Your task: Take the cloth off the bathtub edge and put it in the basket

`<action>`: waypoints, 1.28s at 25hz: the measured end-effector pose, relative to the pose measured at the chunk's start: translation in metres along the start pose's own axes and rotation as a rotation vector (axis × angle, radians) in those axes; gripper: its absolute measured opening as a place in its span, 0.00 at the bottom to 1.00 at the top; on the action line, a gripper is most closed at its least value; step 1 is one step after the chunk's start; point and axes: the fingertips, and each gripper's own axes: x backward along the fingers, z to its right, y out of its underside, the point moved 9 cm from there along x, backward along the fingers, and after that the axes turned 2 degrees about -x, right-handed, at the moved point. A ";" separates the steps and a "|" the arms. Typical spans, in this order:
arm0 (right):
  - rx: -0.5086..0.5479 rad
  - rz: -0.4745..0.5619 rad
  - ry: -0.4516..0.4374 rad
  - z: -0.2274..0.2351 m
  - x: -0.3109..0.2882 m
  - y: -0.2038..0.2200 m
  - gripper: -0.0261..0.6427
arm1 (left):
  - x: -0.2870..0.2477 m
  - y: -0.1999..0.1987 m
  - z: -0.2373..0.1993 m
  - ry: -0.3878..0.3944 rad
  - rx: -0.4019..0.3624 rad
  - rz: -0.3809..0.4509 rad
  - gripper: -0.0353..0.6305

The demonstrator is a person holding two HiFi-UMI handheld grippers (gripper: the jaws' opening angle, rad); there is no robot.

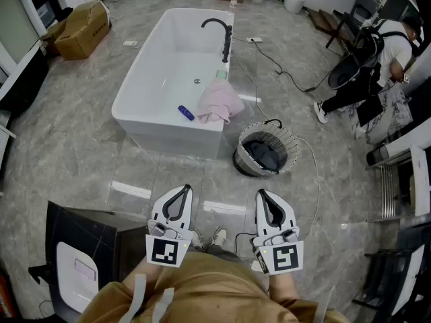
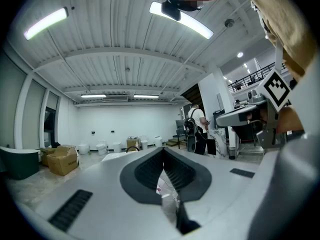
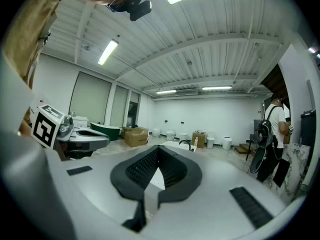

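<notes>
Item: cloth point(image 1: 219, 101), draped on bathtub point(image 1: 161, 133) corner, well ahead, about midway between left tongs point(image 1: 186, 189) and right tongs point(image 1: 260, 193). Both tongs pressed together, empty. The basket point(image 1: 289, 147) stands right of the cloth.

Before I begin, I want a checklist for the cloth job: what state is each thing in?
White oblong bathtub: no water in it.
Pink cloth: draped over the bathtub's rim.
Round woven basket: upright on floor, something dark inside.
Left gripper: shut, empty.
Right gripper: shut, empty.

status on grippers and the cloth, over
Both shut, empty: left gripper, right gripper. Pink cloth draped on bathtub edge, untouched. Beside the bathtub the basket, cable trailing by it.
</notes>
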 end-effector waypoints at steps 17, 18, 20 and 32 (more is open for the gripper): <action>-0.031 0.054 -0.062 0.037 -0.008 -0.009 0.05 | -0.015 -0.007 0.021 -0.059 -0.028 0.005 0.06; -0.031 0.055 -0.064 0.041 -0.009 -0.010 0.05 | -0.017 -0.007 0.022 -0.065 -0.032 0.005 0.06; -0.032 0.056 -0.080 0.047 -0.012 -0.010 0.05 | -0.020 -0.008 0.027 -0.081 -0.032 -0.002 0.06; -0.026 0.069 -0.197 0.059 -0.037 0.003 0.05 | -0.036 -0.003 0.041 -0.157 -0.085 0.015 0.06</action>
